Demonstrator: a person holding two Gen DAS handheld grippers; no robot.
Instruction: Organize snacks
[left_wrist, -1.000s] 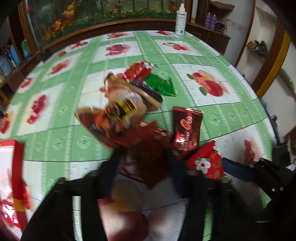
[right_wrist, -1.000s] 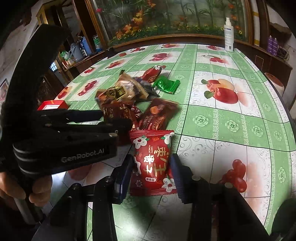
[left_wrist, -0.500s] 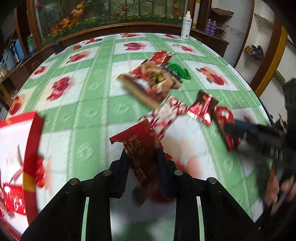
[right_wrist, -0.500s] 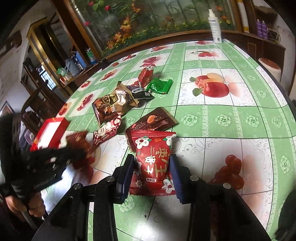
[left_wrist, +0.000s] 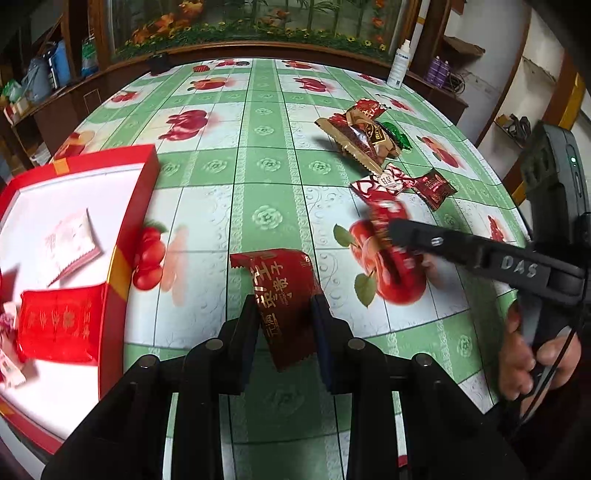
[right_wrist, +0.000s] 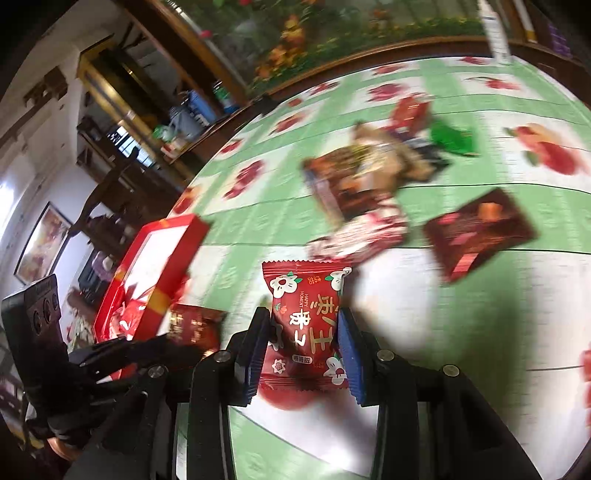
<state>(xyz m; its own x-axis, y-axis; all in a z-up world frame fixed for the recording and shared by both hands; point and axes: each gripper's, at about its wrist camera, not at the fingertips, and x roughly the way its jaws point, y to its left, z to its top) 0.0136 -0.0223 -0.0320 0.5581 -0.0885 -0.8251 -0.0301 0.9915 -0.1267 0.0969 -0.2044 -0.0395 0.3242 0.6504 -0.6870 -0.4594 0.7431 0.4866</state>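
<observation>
**Both grippers carrying packets above the tablecloth, box at the left**

The left gripper is clamping a dark red foil packet between its two black pads. The packet is a flat, glossy rectangle with gold characters and serrated end seams; it is sticking forward past the fingertips and curling slightly.

The right gripper is pinching a bright red pillow packet between blue-faced pads, and its jaws are closing a little further. This packet is puffed, printed with white flowers and yellow characters, and has a zigzag top seam.

The table is wearing a smooth, shiny plastic cloth of green and white squares with printed red fruit.

The red box, a shallow cardboard tray with a white floor and a gold band on its wall, is sitting at the left edge of the table. It is holding a flat red sachet with gold print, a white crinkled packet and further wrappers at the frame edge that are too cropped to identify.

A loose pile of wrappers, brown, red and green foil, is lying well apart from the box on the far right of the cloth. A red-and-white twisted wrapper and a dark maroon square sachet are lying just beside the pile.
</observation>
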